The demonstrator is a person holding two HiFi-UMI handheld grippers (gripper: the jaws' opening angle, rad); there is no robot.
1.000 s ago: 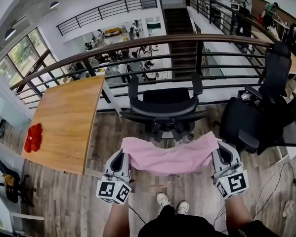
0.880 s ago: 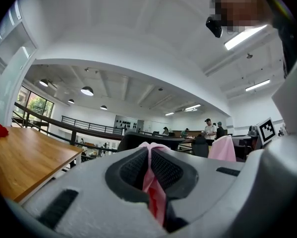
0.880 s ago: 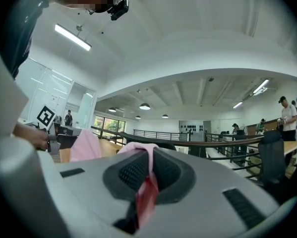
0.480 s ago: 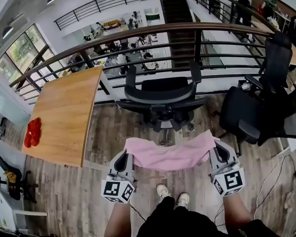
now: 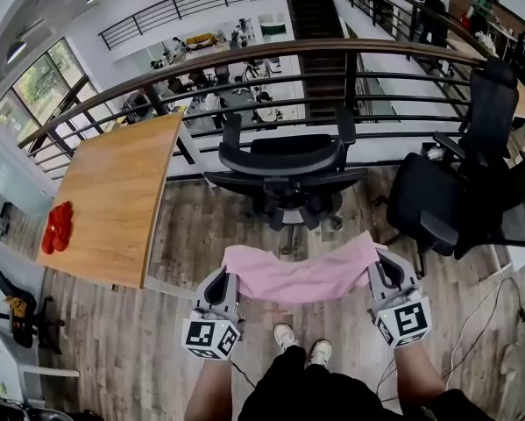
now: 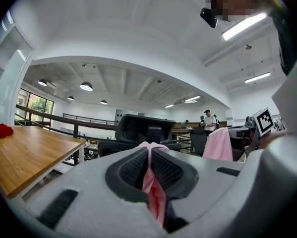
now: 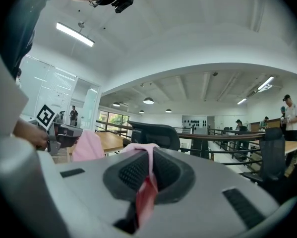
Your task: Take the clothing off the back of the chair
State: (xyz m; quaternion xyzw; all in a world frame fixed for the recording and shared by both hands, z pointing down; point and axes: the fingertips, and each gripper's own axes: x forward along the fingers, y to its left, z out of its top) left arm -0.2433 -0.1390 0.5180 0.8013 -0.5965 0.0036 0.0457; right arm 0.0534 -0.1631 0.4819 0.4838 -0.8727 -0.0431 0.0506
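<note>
While the person stood facing the black office chair [image 5: 284,160], the pink garment [image 5: 301,274] hung stretched between the two tongs in the lower centre of the head view. It was below the chair in the frame and well apart from it.

Left tongs [image 5: 230,279]: clenched on the garment's left corner. The left gripper view showed pink cloth pinched between the dark ribbed pads [image 6: 133,170], with a small fold poking out past their tips.

Right tongs [image 5: 376,270]: likewise clamped, on the right corner. The right gripper view showed the cloth squeezed between the pads [image 7: 167,172] and bunched over their tips.

The garment sagged slightly in the middle, its upper edge running from one set of tongs to the other. It hung over the wooden plank floor [image 5: 183,244], just above the person's light shoes [image 5: 287,334] in the frame.

Surroundings:
- A wooden desk [image 5: 113,191] stood at the left of the frame. A red object [image 5: 58,228] lay near its left edge; what it was could not be told.
- A second black chair [image 5: 446,204] stood at the right.
- A dark railing [image 5: 244,58] curved across the upper frame beyond the office chair.
</note>
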